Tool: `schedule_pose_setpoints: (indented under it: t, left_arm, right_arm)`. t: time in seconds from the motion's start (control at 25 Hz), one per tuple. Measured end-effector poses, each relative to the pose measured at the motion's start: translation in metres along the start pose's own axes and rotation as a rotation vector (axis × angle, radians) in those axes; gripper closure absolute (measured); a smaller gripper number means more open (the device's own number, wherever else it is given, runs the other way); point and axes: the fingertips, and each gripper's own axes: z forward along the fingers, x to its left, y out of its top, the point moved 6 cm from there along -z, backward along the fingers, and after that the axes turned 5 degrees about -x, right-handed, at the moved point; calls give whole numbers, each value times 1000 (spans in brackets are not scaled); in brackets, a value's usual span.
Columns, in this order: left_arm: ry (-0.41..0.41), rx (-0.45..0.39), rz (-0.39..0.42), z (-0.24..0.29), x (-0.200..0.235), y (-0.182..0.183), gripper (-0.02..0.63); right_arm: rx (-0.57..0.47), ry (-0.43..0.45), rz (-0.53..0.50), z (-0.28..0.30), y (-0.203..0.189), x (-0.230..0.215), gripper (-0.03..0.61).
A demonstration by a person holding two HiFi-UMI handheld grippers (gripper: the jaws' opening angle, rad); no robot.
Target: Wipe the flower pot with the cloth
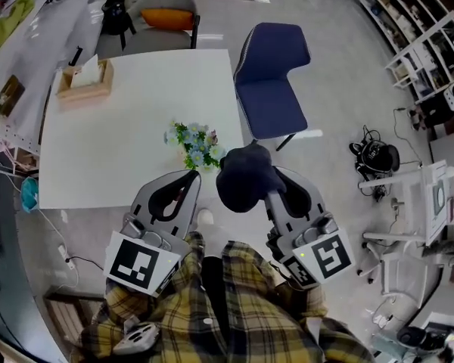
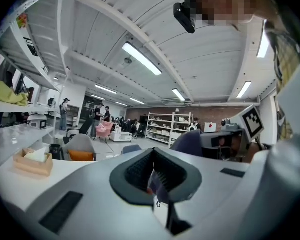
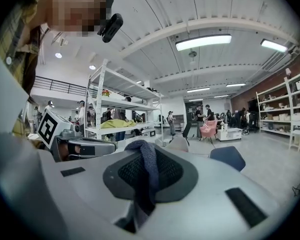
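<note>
The flower pot (image 1: pixel 194 147) stands near the white table's (image 1: pixel 121 150) front edge, its blue and white flowers hiding the pot itself. My left gripper (image 1: pixel 191 175) is shut, its tips right at the flowers. In the left gripper view a sliver of purple and red shows in the slit of the left gripper (image 2: pixel 155 176); I cannot tell what it is. My right gripper (image 1: pixel 262 181) is shut on a dark blue cloth (image 1: pixel 244 177), bunched over its tips just right of the flowers. In the right gripper view the cloth (image 3: pixel 147 161) hangs over the jaws of the right gripper (image 3: pixel 144 184).
A wooden tissue box (image 1: pixel 84 82) sits at the table's far left. A blue chair (image 1: pixel 272 82) stands to the table's right and a grey chair with an orange cushion (image 1: pixel 167 17) behind it. Cables and gear (image 1: pixel 375 157) lie on the floor at right, with shelves (image 1: pixel 424 36) beyond.
</note>
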Motion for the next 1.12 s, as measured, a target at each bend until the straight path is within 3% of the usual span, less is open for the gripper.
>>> schedule_pose_setpoints:
  t: [0.4,0.8,1.12]
  left_arm:
    - [160,32,-37,27,34,-13,604]
    - [195,118,-39,33,61,-34,604]
    - [216,223,-72,23,69,-92,601]
  right_arm:
    - [13,79,-13,43,5,-55,561]
    - [59,27,31,45,-14,-75,561]
    - [142,1,64,44,-60,-88,561]
